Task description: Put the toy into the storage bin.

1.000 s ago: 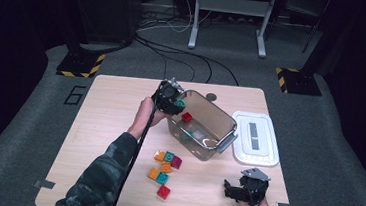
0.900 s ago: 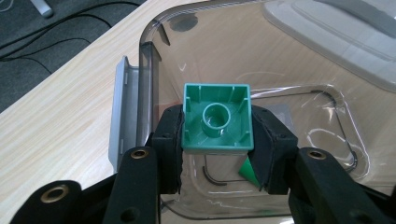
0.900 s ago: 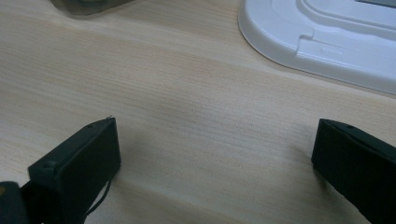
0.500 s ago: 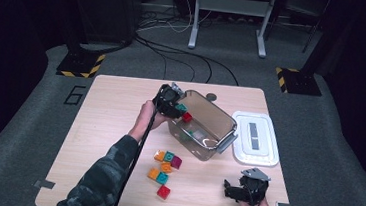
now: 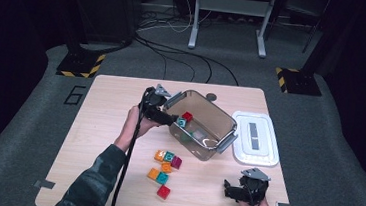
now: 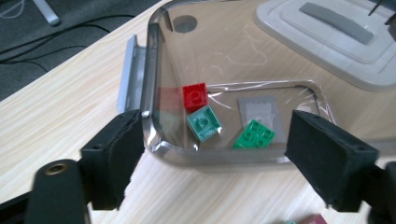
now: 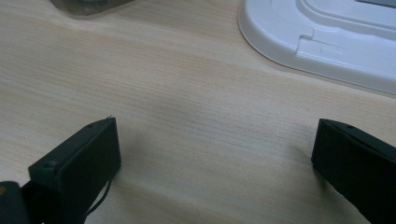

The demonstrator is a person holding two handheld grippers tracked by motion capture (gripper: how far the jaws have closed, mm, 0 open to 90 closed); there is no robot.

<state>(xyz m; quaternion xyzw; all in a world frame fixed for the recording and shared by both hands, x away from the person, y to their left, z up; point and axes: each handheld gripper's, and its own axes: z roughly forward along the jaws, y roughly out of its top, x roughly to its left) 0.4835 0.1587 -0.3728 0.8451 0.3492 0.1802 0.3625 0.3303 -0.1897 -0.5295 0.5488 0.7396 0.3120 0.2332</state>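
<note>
A clear plastic box (image 5: 219, 121) stands mid-table with a red brick (image 5: 187, 116) and a teal brick (image 5: 181, 123) at its left end. The left gripper view shows the red brick (image 6: 195, 95), the teal brick (image 6: 204, 122) and a green brick (image 6: 254, 135) on the box floor. My left gripper (image 5: 167, 114) hovers just outside the box's left rim (image 6: 149, 70). Its jaws have just been opening and now stand wide with nothing between the pads. Near the front right edge my right gripper (image 5: 227, 188) rests open on bare wood, also seen as my right gripper (image 7: 210, 140).
Several loose bricks (image 5: 167, 158) in orange, teal, magenta and red lie on the table in front of the box. The white lid (image 5: 255, 138) lies flat to the box's right, just beyond my right gripper. A cable trails from the left hand toward the front edge.
My left gripper has drawn back to the left from the box rim and spread its jaws. The red brick that was at the jaws now lies free in the box. The right gripper stayed put.
</note>
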